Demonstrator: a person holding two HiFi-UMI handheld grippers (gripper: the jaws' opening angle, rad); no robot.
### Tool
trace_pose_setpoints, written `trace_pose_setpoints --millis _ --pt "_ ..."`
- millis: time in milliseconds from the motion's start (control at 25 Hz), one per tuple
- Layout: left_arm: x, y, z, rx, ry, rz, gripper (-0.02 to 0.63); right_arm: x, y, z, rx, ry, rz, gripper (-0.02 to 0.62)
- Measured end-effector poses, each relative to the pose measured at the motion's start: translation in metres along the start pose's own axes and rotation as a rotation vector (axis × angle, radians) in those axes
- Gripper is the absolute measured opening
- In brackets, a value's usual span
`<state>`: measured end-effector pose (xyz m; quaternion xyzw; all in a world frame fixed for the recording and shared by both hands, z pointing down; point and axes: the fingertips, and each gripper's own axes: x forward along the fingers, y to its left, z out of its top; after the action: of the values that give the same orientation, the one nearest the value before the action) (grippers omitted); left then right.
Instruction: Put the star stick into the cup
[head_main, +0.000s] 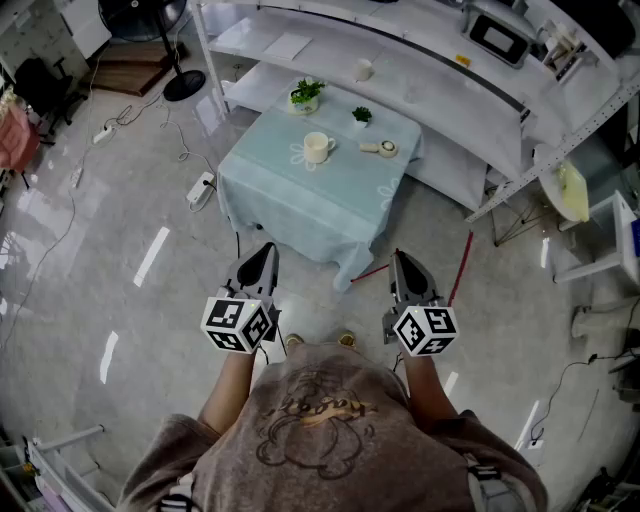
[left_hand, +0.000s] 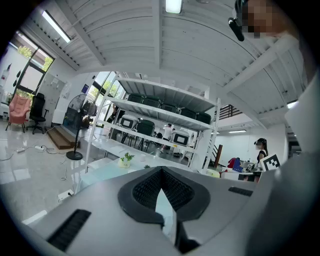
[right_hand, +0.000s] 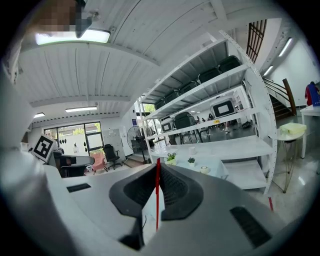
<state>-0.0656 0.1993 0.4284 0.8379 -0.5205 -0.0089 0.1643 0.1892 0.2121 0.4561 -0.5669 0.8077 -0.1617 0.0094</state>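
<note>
**Star stick clamped in right gripper, far from cup**

Right gripper (head_main: 403, 260) has its jaws closed on the thin red star stick (right_hand: 157, 200), which runs along the jaw seam. Left gripper (head_main: 262, 252) has its jaws together, nothing between them. Cup (head_main: 317, 147) stands on the table (head_main: 300, 205), well apart from both.

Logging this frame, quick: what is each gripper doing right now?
Left gripper: closed, nothing between its jaws.
Right gripper: closed on a thin red stick.
</note>
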Motion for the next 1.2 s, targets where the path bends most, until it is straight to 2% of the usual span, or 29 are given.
trace_pose_setpoints --millis 360,560,800,1200 --pt "-0.002 -0.001 0.004 0.006 -0.004 -0.029 0.021 -0.001 0.008 0.000 0.031 -0.010 -0.004 0.020" --pt "-0.005 0.009 0.002 0.030 -0.001 -0.064 0.021 0.004 0.024 -0.005 0.027 -0.019 -0.012 0.020" --pt "-0.009 0.028 -0.005 0.023 0.015 -0.087 0.021 0.009 0.041 -0.017 0.049 -0.027 -0.027 0.020" --pt "0.025 0.048 0.007 0.039 0.000 -0.106 0.021 0.050 0.041 -0.010 0.050 -0.045 -0.011 0.020"
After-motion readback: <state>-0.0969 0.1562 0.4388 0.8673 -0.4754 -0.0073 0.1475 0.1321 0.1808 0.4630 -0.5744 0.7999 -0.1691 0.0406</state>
